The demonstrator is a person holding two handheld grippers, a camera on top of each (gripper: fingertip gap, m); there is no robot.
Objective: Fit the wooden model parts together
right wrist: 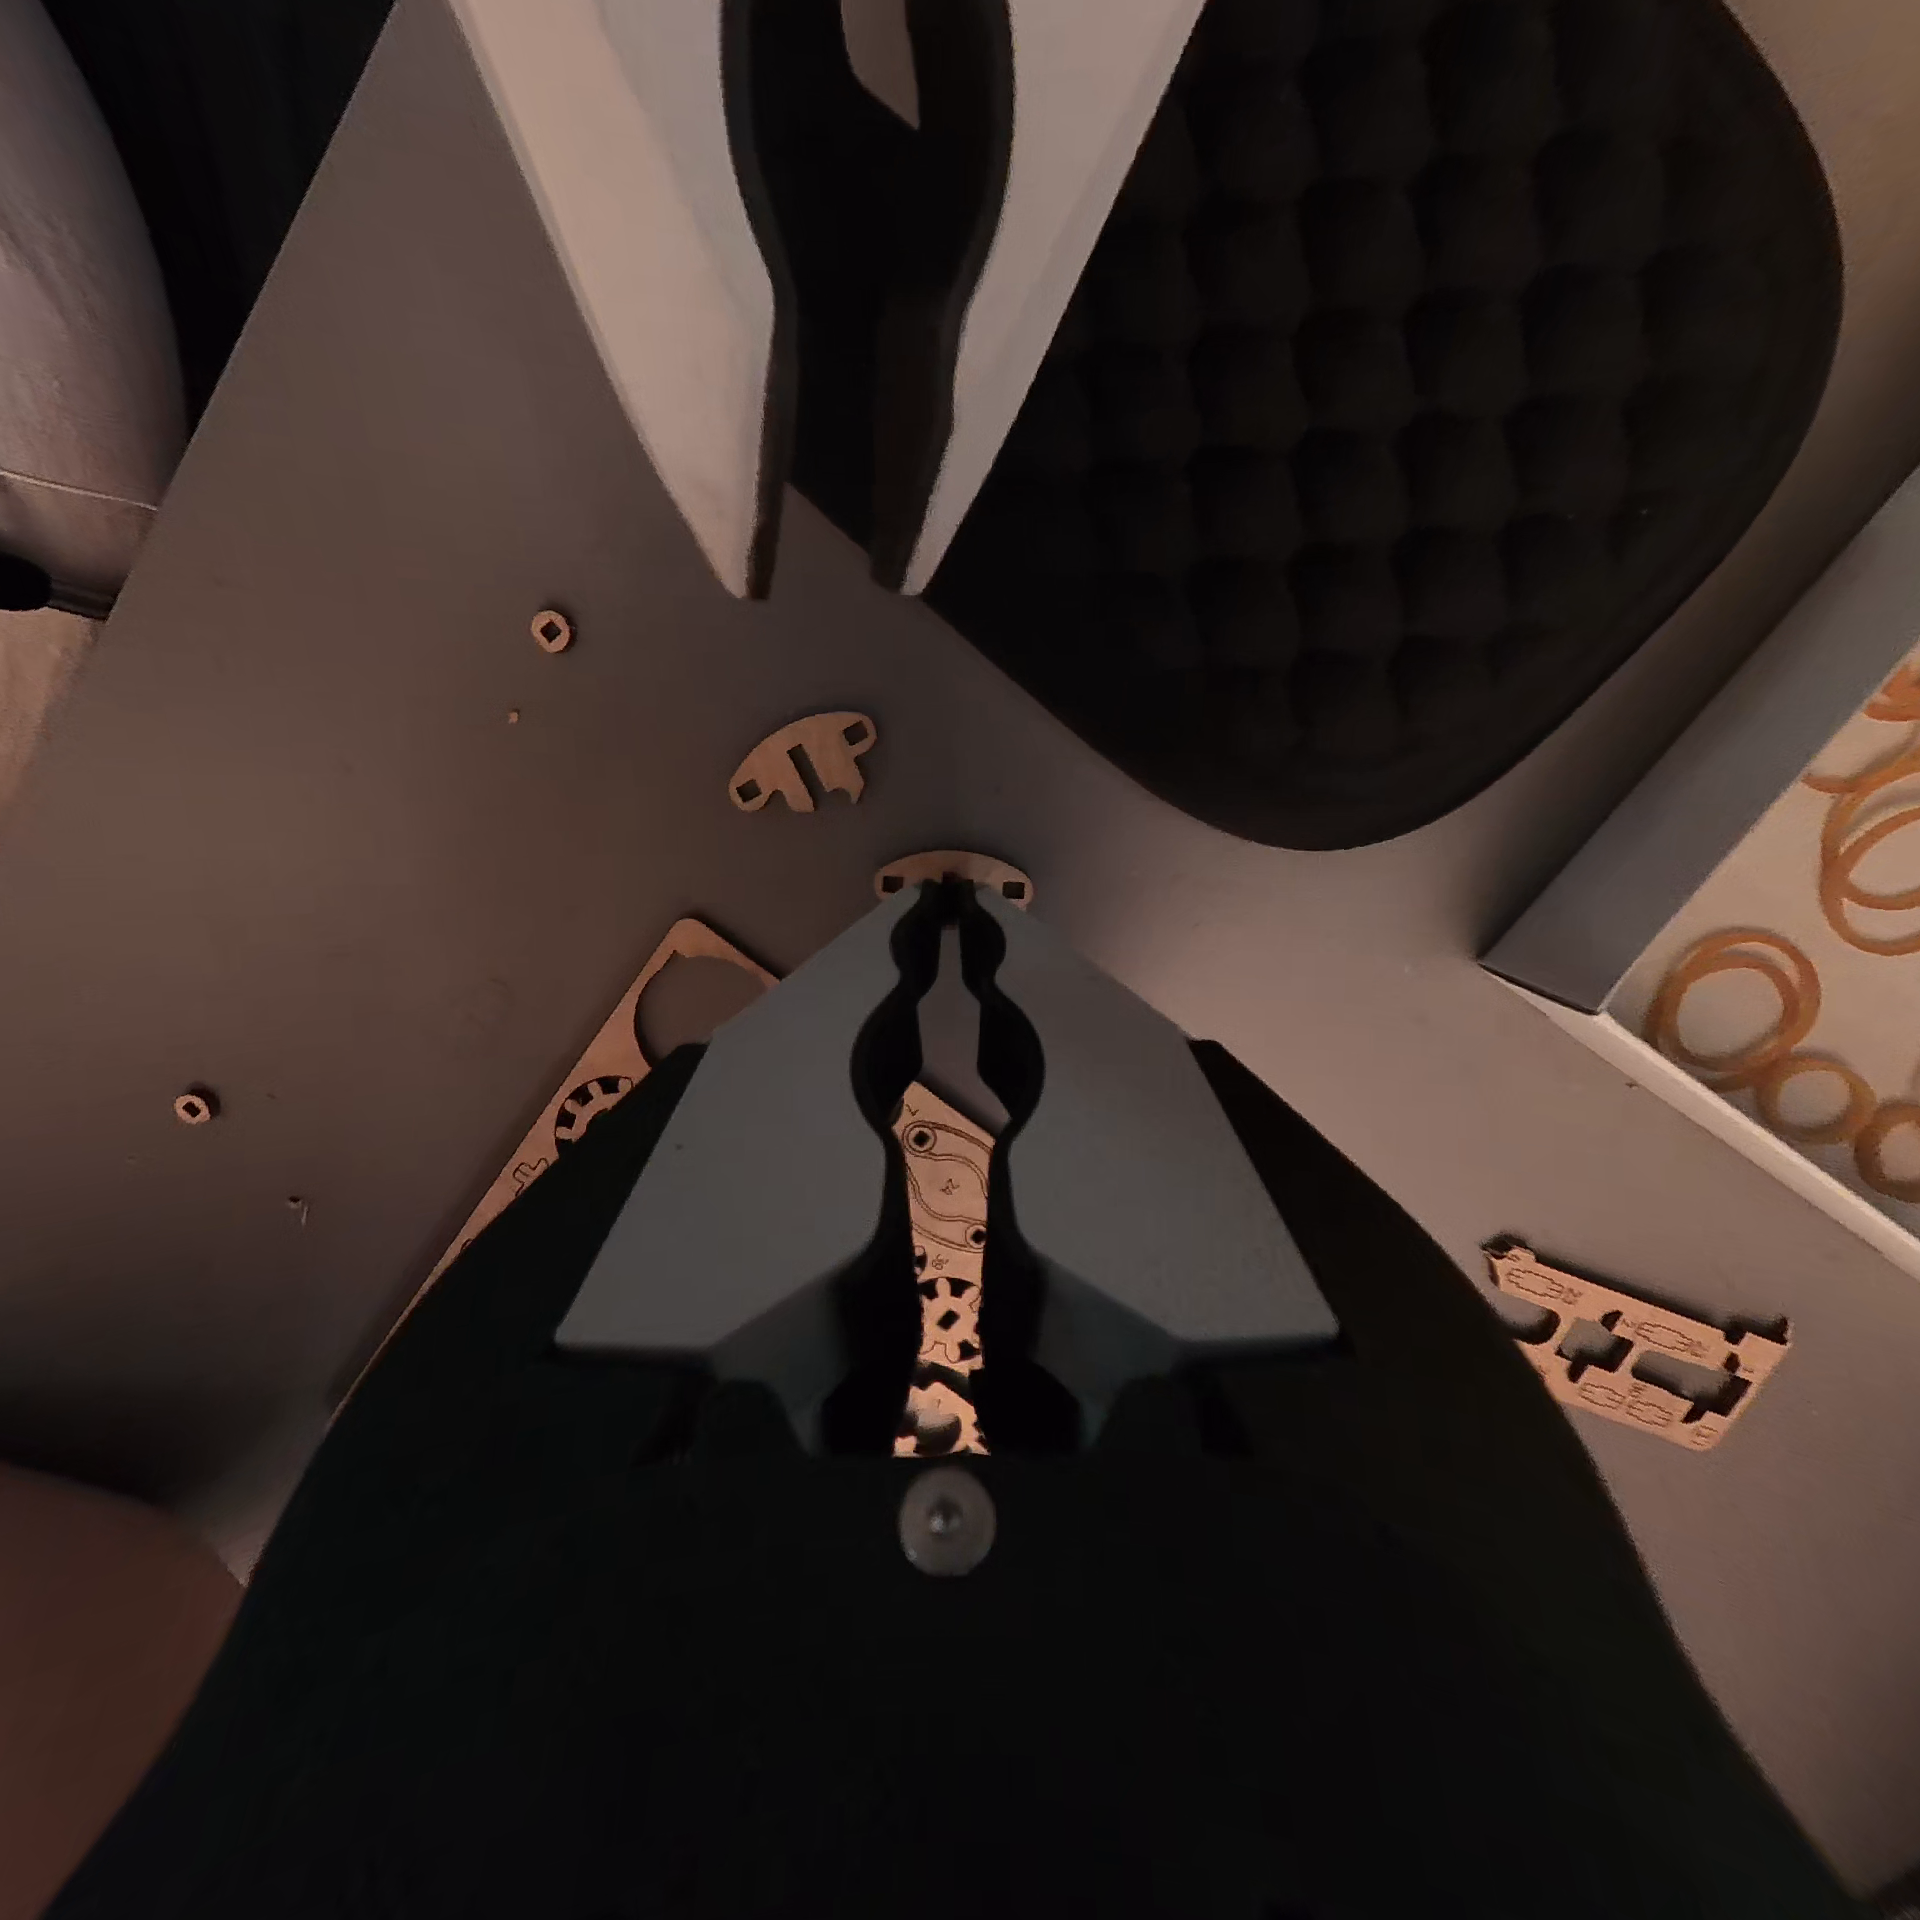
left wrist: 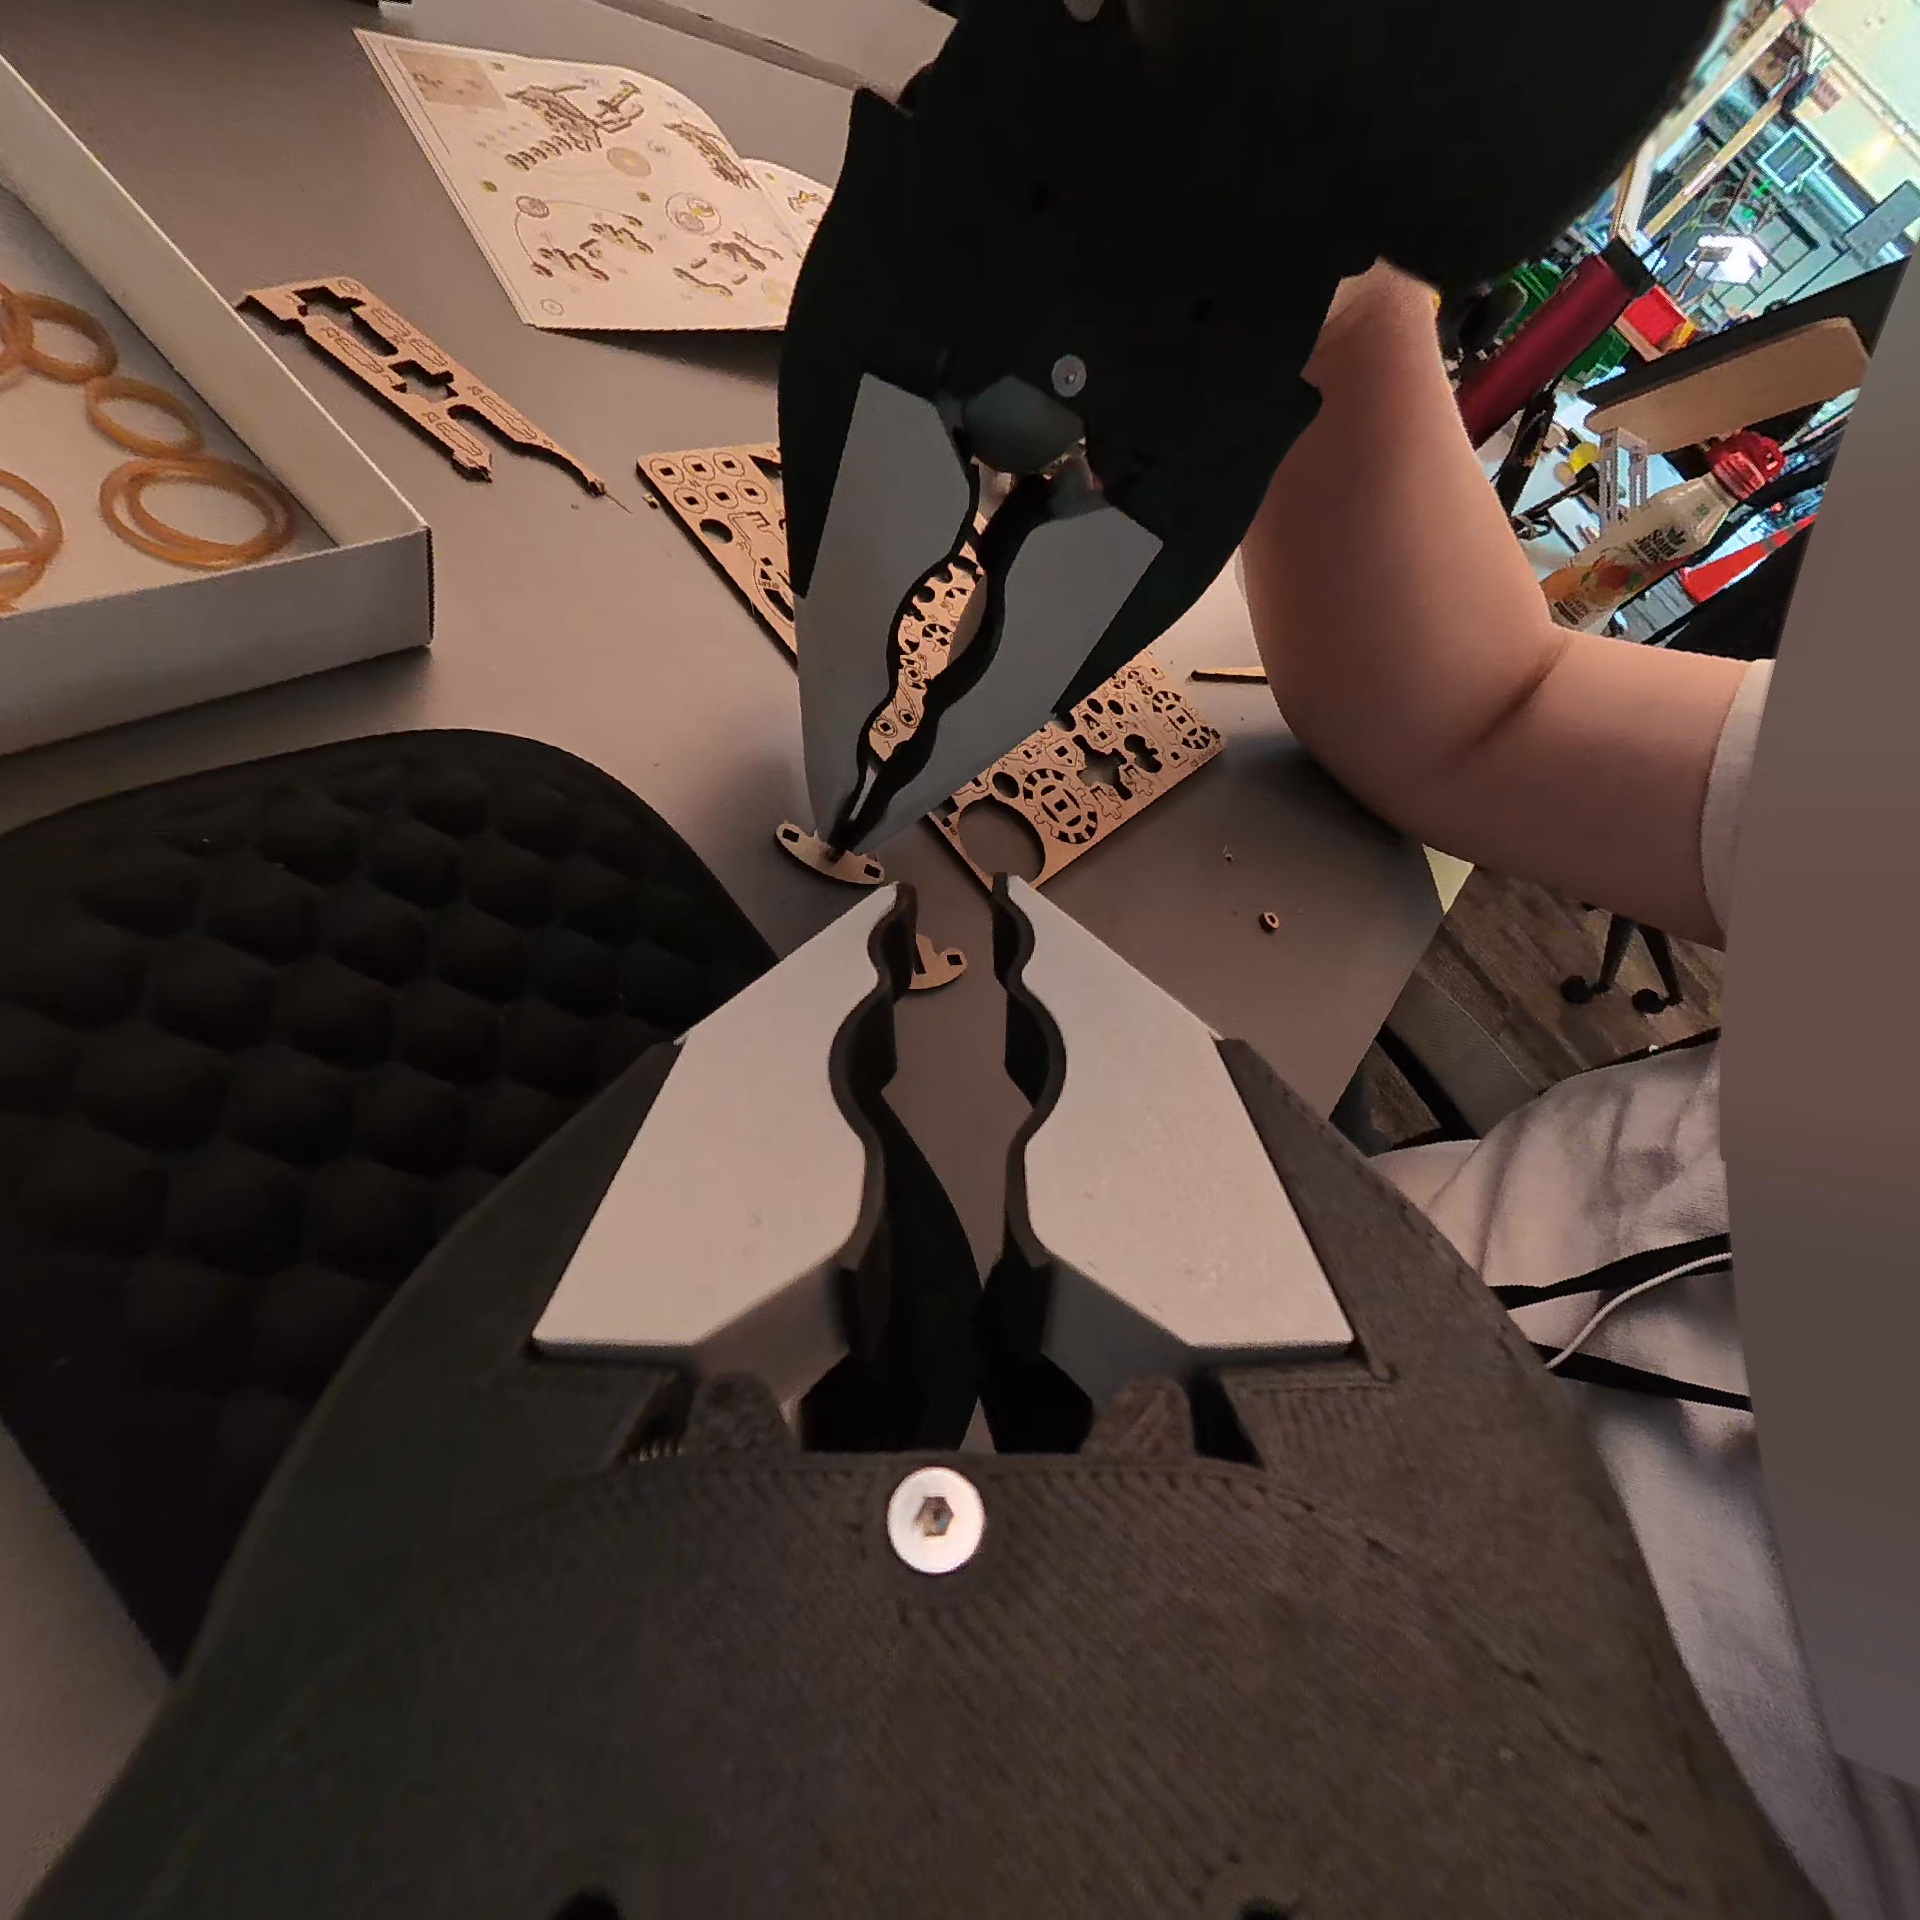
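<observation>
Two small half-round wooden pieces lie on the grey table (left wrist: 582,582). My right gripper (right wrist: 951,885) comes steeply down and is shut, its tips pinching the straight edge of one piece (right wrist: 951,868); the same piece shows in the left wrist view (left wrist: 831,857) under the right gripper (left wrist: 847,826). The second piece (right wrist: 805,774) lies flat a little beyond it. My left gripper (left wrist: 951,891) is open and empty, with that second piece (left wrist: 935,961) between its fingers and partly hidden by the left finger. The left gripper (right wrist: 831,590) shows at the top of the right wrist view.
A black foam pad (left wrist: 312,1039) lies to the left. A white box (left wrist: 260,561) holds rubber bands. An instruction sheet (left wrist: 623,187), a laser-cut wooden sheet (left wrist: 1081,769) and a wooden strip frame (left wrist: 416,384) lie behind. A person's arm (left wrist: 1507,675) rests by the table edge. Spacing between my two grippers at the tips: around 7 cm.
</observation>
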